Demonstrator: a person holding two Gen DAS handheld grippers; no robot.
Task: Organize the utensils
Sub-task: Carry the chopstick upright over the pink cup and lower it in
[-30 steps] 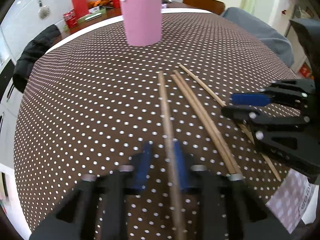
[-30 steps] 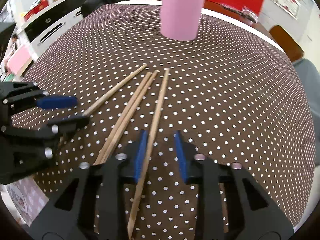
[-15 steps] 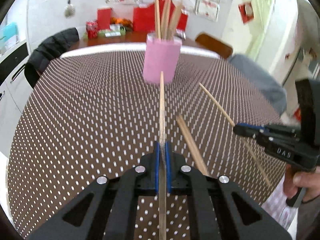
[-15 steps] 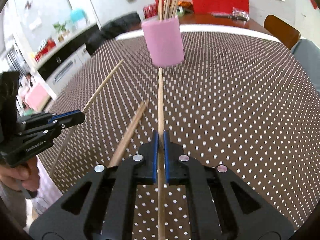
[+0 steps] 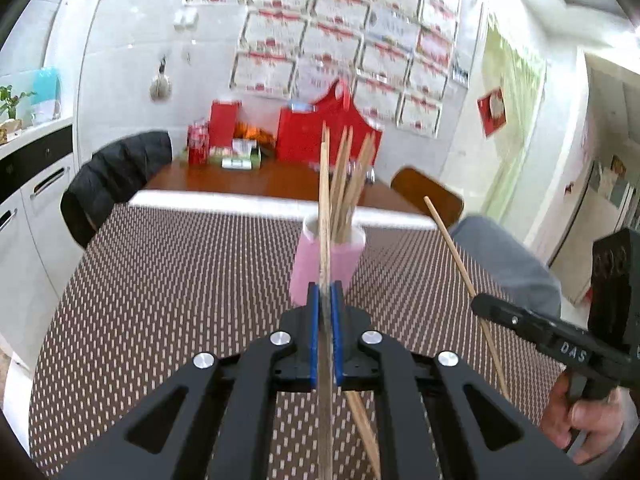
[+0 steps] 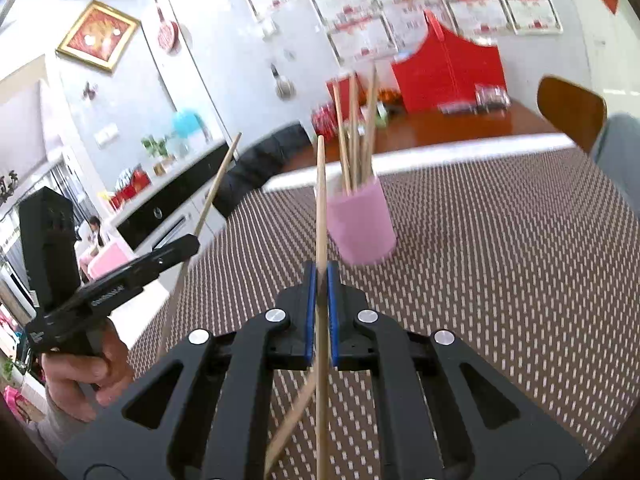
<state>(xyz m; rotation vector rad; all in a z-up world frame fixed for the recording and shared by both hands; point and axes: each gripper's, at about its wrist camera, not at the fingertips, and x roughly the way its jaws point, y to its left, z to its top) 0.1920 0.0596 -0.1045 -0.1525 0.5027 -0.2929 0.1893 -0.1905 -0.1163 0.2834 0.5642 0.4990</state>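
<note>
In the left wrist view the left tool [image 5: 325, 308] is pinched on a chopstick [image 5: 324, 216] whose long axis runs straight up frame centre, across the pink cup [image 5: 326, 264] dead ahead on the dotted table [image 5: 180, 280]. The right tool [image 6: 319, 286] likewise clamps its own chopstick [image 6: 320, 200], cup [image 6: 362, 228] just right of centre (probably equally near). Both sticks are pale, slender wood.
</note>
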